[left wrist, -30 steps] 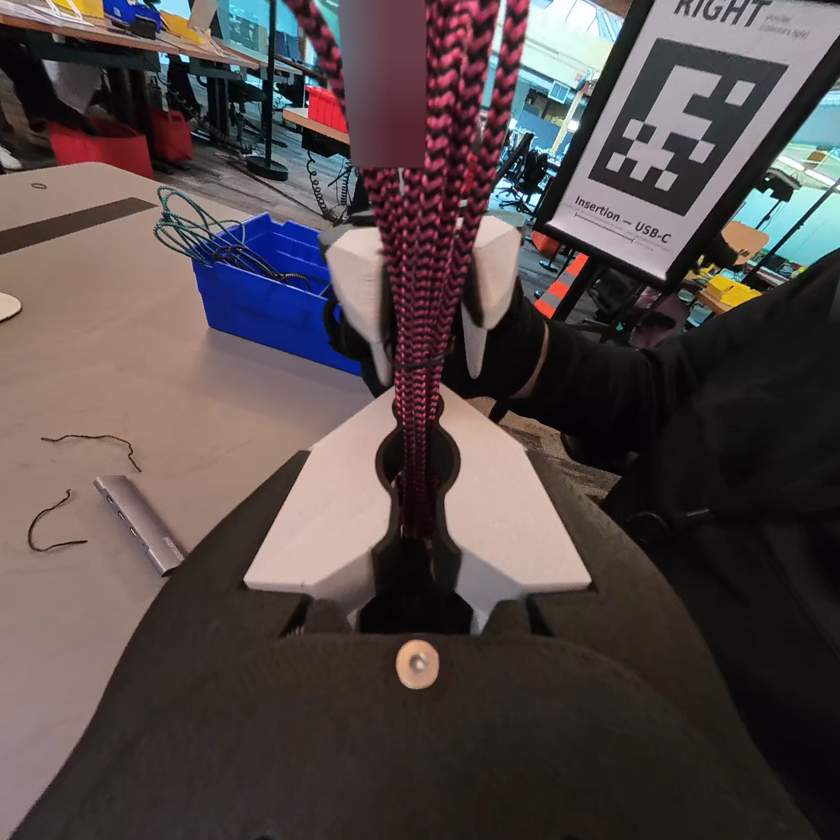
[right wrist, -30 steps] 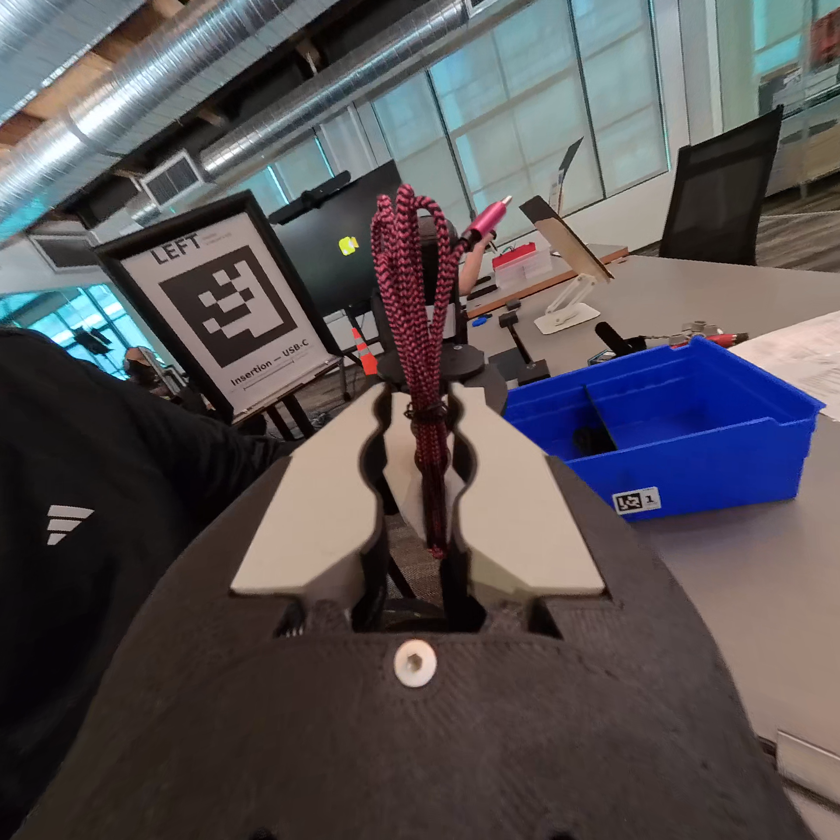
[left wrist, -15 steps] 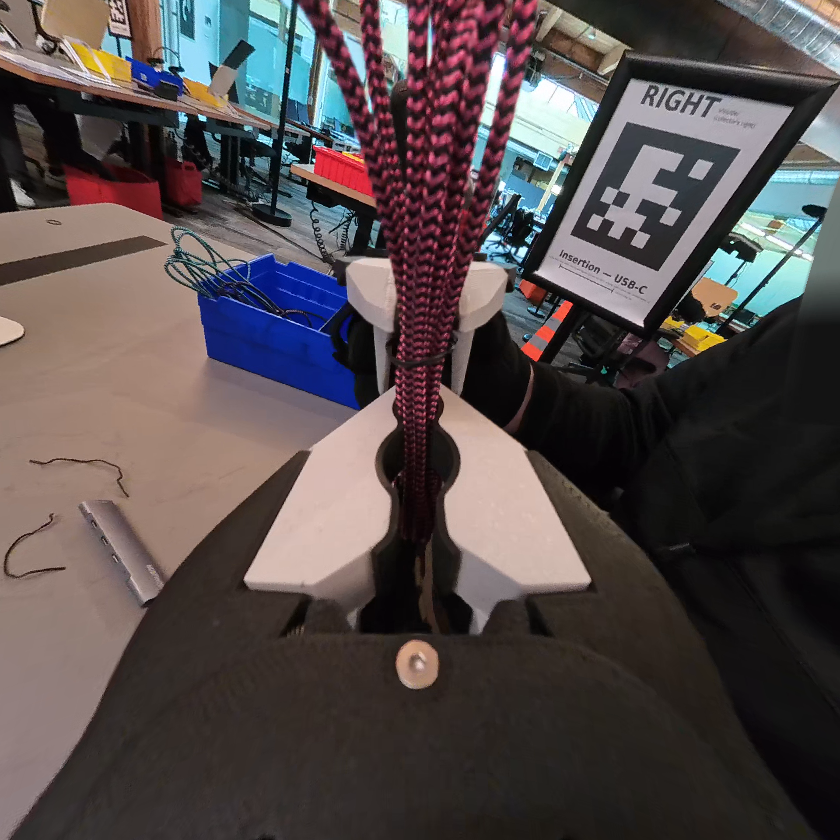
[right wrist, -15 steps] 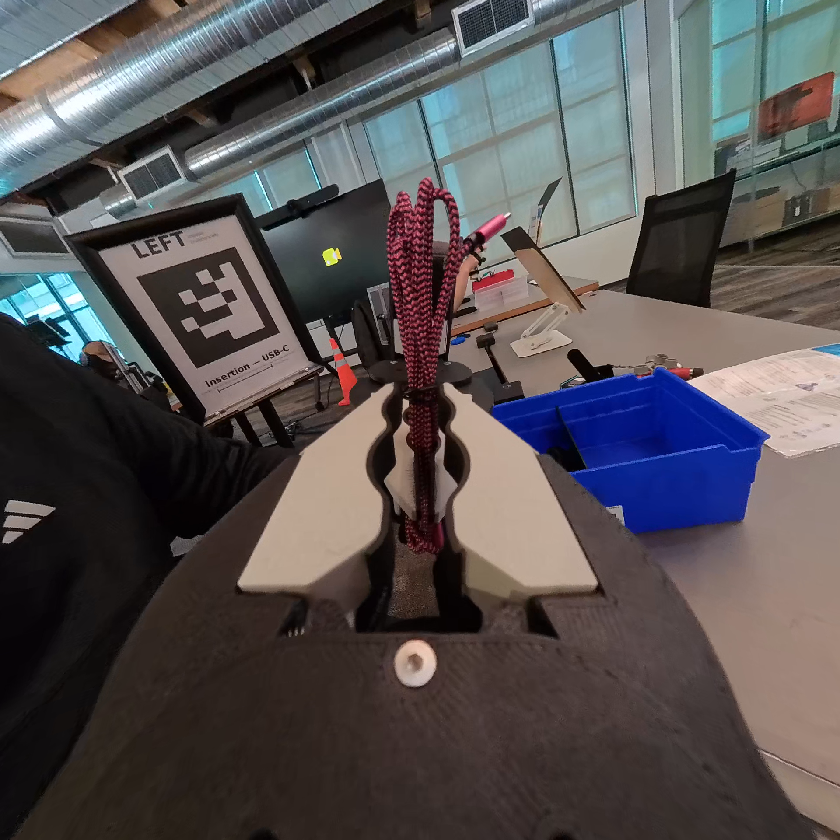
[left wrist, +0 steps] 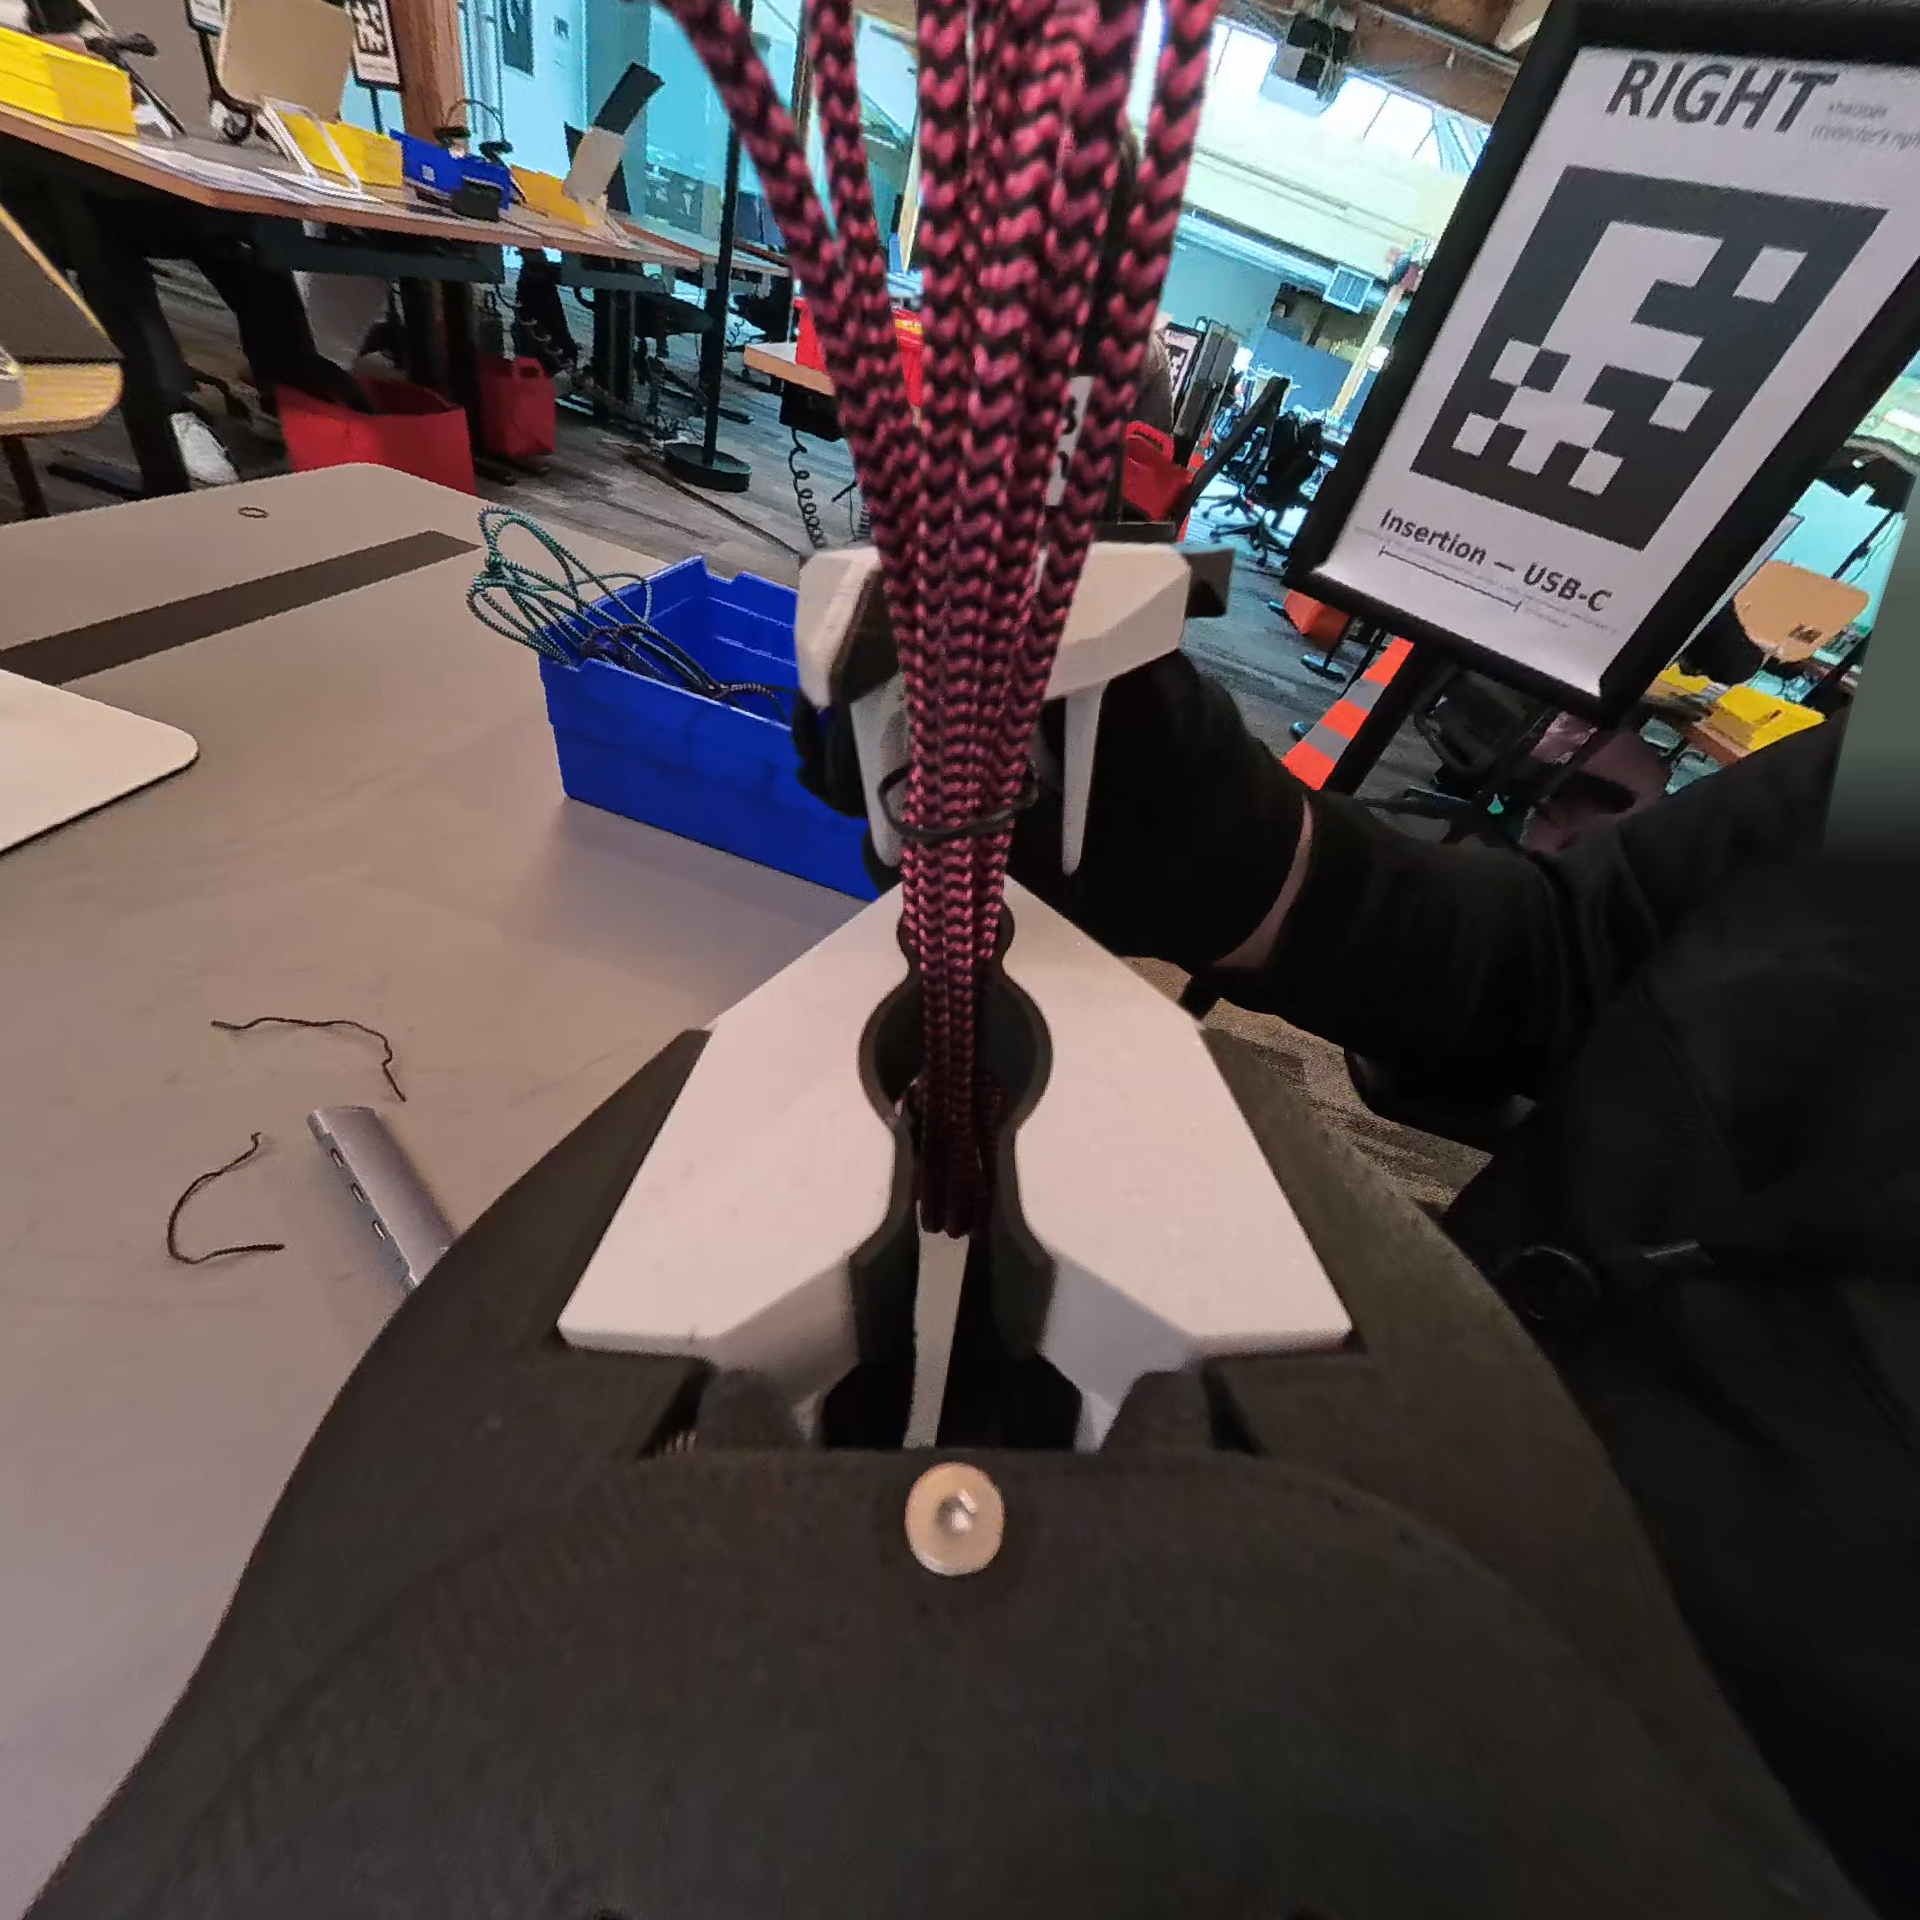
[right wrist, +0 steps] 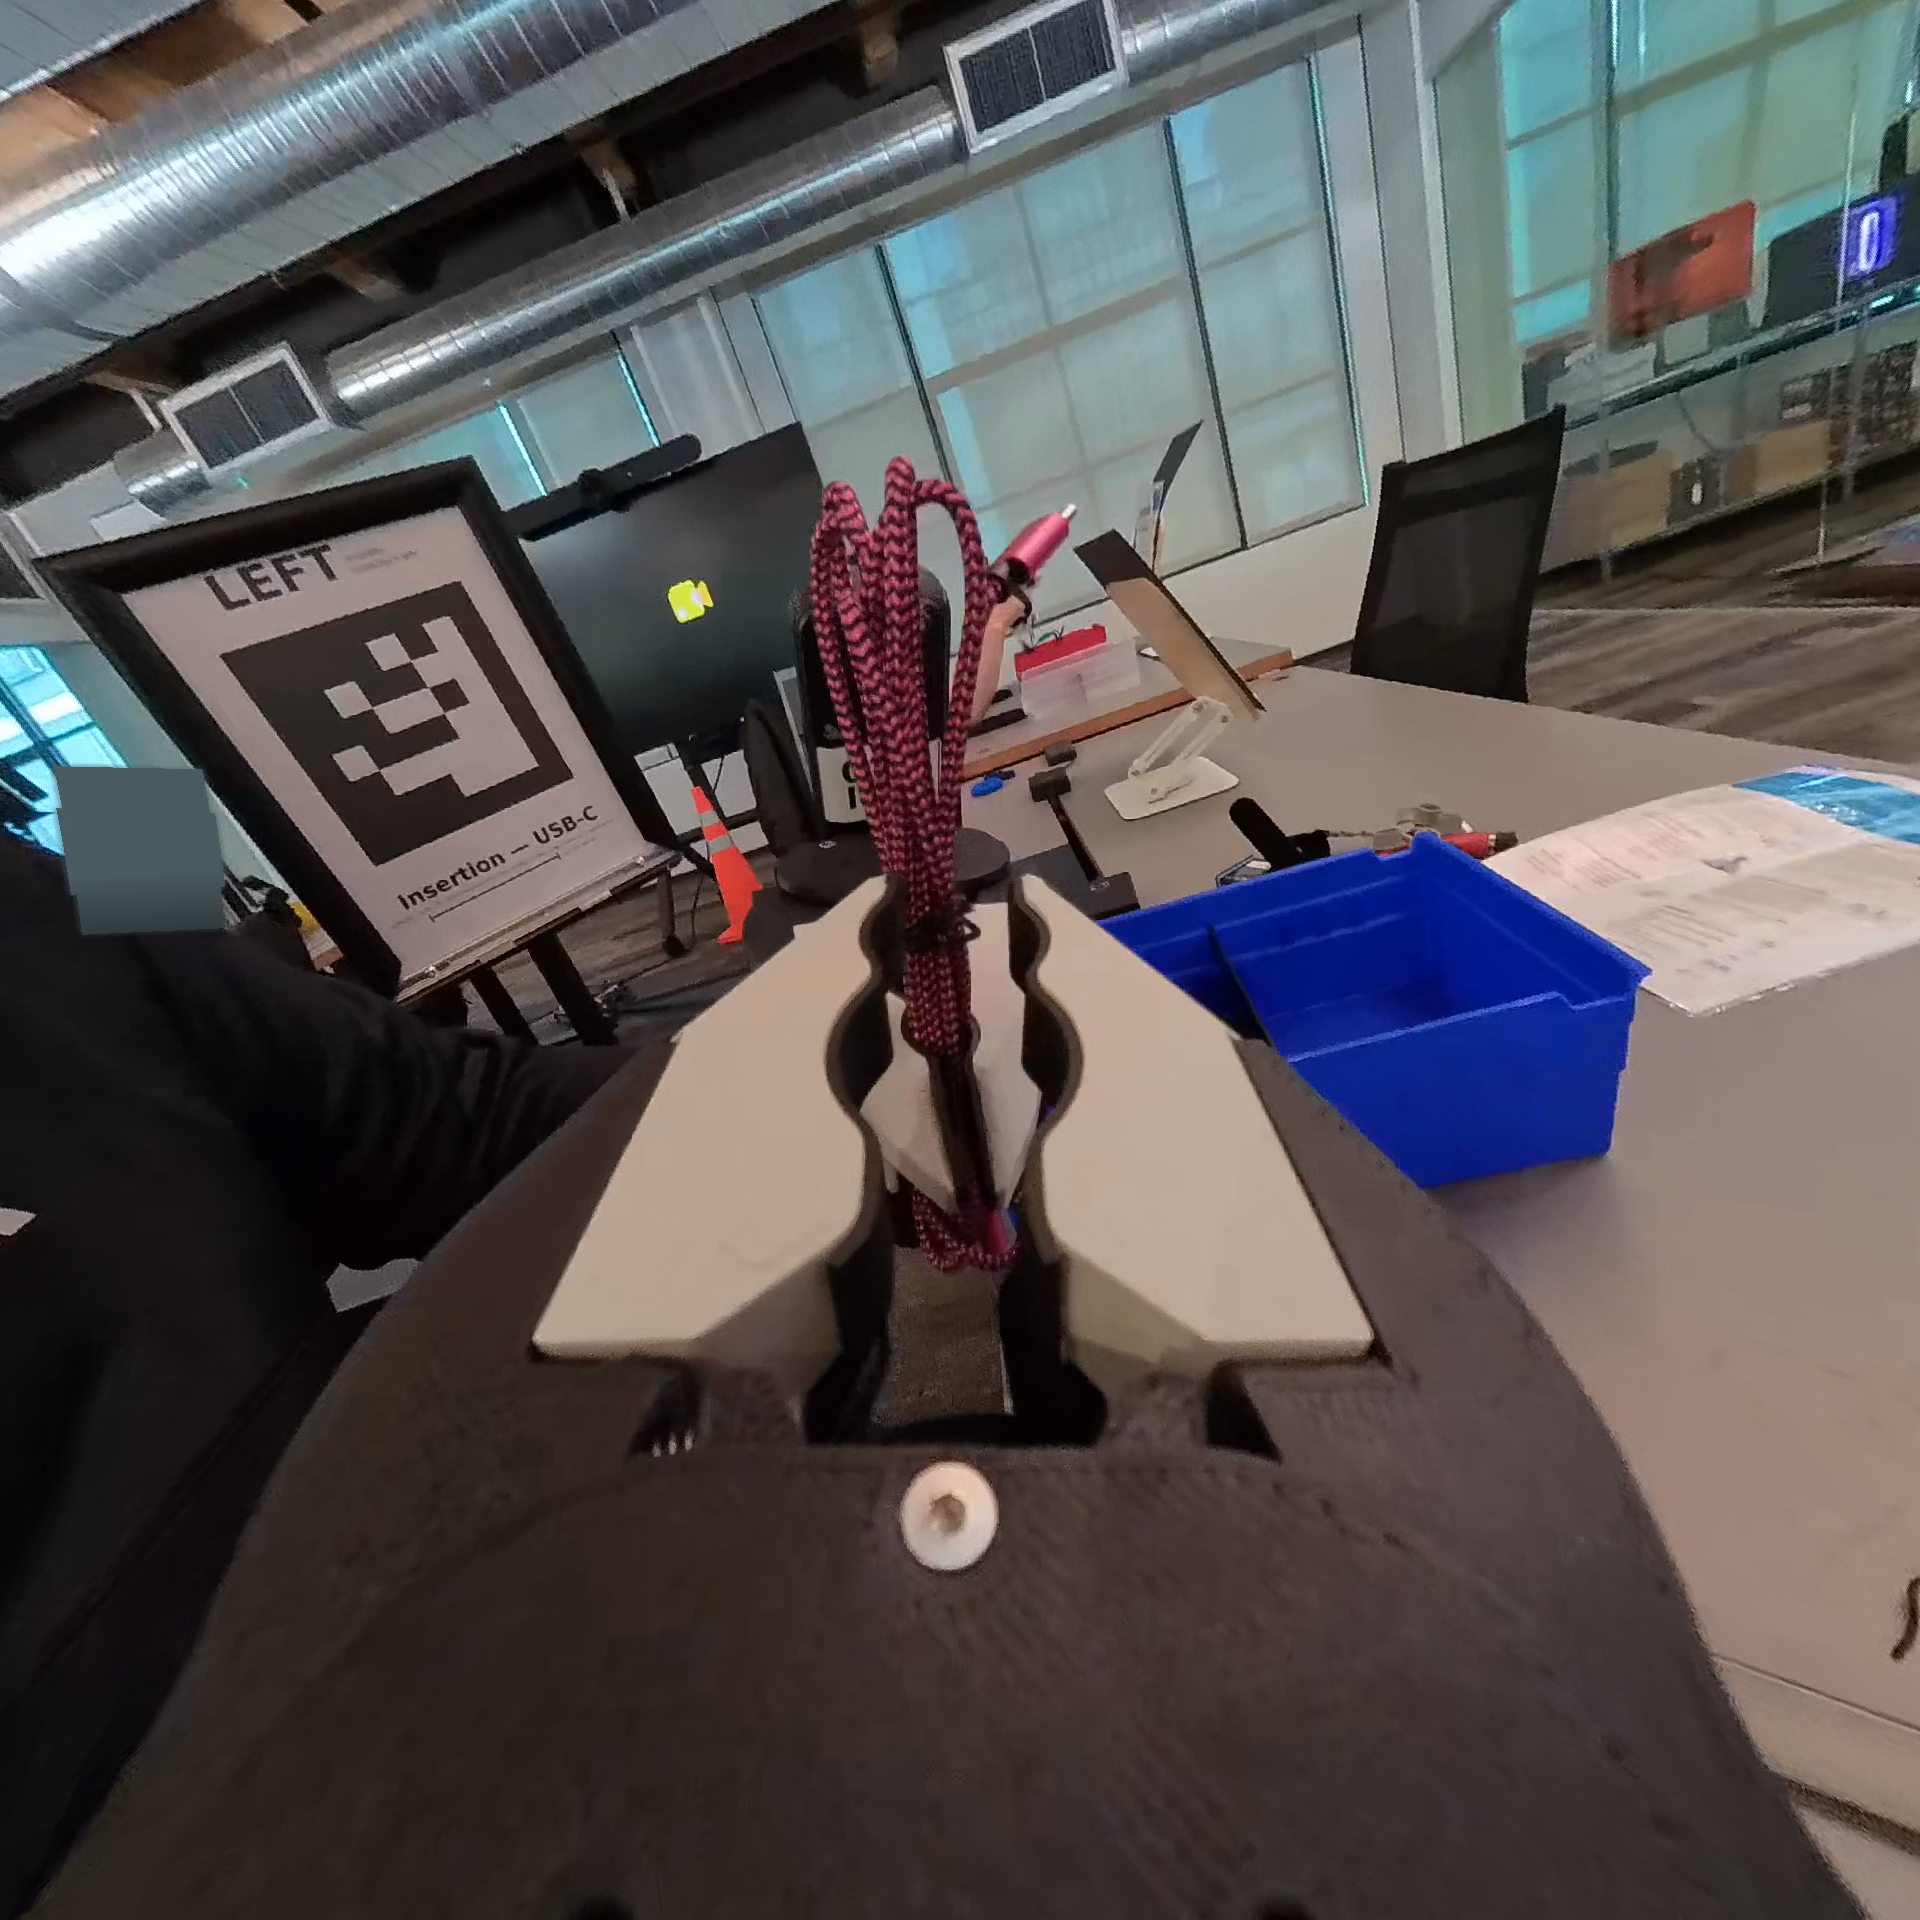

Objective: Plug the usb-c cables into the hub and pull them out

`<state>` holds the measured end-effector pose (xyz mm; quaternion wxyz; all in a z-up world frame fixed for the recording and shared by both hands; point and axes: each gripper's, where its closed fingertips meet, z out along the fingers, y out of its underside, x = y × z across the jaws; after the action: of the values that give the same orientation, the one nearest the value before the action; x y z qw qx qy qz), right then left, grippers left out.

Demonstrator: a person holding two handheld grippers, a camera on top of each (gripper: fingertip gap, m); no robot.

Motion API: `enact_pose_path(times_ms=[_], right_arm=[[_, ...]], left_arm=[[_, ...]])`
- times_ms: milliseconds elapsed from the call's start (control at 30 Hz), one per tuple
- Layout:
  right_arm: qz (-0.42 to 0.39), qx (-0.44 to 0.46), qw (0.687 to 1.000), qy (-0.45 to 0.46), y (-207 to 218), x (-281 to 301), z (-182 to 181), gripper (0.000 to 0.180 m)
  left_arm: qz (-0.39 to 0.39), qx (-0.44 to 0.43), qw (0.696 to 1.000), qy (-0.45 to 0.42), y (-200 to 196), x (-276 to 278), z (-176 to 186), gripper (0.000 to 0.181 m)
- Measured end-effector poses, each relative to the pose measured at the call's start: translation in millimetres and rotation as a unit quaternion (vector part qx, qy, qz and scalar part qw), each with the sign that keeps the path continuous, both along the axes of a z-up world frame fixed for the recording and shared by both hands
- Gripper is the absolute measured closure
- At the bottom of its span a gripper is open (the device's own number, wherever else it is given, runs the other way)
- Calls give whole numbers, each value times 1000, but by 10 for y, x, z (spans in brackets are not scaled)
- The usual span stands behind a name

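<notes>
Holding the bundle (left wrist: 961, 582) up off the table (left wrist: 343, 852), your left gripper (left wrist: 956, 977) has its fingers pressed tight on the lower strands, just under the thin black tie (left wrist: 961, 821). Your right gripper (left wrist: 977, 769) faces it from across, fingers spread on either side of the tie and, as far as I can tell, clamping nothing. Judging by that, the step in hand is freeing the cable, so bring the right tips onto the tie alone and slide it along the strands, keeping your left pinch firm so the loops do not slip.

Pick one plug only after the coil loosens; a pink metal plug (right wrist: 1034, 540) sticks out near the top in the right view. Meanwhile the hub (left wrist: 374, 1190) lies flat on the table to your left, nothing plugged in, well apart from the bundle.

Braided pink-and-black sheath looks grippy but springy, so expect the loops to fan out. Matte white and faceted, the fingers carry scalloped notches that cradle round cord. Slim, grey and metallic, the hub has ports along one edge. Behind it sits a rigid blue bin (left wrist: 707, 769) holding green cords (left wrist: 561, 613).
</notes>
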<state>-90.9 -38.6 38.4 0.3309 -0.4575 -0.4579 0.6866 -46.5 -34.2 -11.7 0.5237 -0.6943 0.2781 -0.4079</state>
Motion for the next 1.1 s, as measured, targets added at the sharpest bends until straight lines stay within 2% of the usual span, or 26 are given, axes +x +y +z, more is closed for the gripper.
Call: enact_pose_path(times_ms=[67,100,267,467,567,700,767,867,900,1000,1033,1100], right_arm=[[15,2,1000,-5,-47,-11,-24,164],[21,4,1000,-1,-63,0,-15,170],[9,27,1000,9,-52,21,-8,178],[-37,65,997,2,2,16,14,180],[-66,103,993,1,10,30,49,180],[-57,167,984,-29,-123,-3,-9,180],[-65,181,981,-16,-126,10,29,180],[-64,136,989,10,-25,70,122,178],[-51,105,993,2,6,73,103,166],[-2,57,998,-20,-53,42,-1,149],[11,44,999,-21,-90,25,-10,147],[9,39,999,-18,-104,-3,-18,154]], left_arm=[[-3,3,1000,-2,-8,10,-1,179],[-4,1,1000,-5,-10,7,-2,179],[-6,-2,1000,-7,-11,17,5,179],[16,-28,999,-35,49,-8,52,180],[36,-44,996,-62,101,-93,89,180],[51,-42,996,-57,127,-157,76,180],[60,-37,996,-53,134,-148,91,180],[90,-12,996,-11,161,-184,87,180],[100,-3,995,-3,169,-211,104,180],[140,27,989,46,209,-313,109,180],[151,39,985,73,221,-338,91,180],[167,55,978,110,236,-372,77,180]])
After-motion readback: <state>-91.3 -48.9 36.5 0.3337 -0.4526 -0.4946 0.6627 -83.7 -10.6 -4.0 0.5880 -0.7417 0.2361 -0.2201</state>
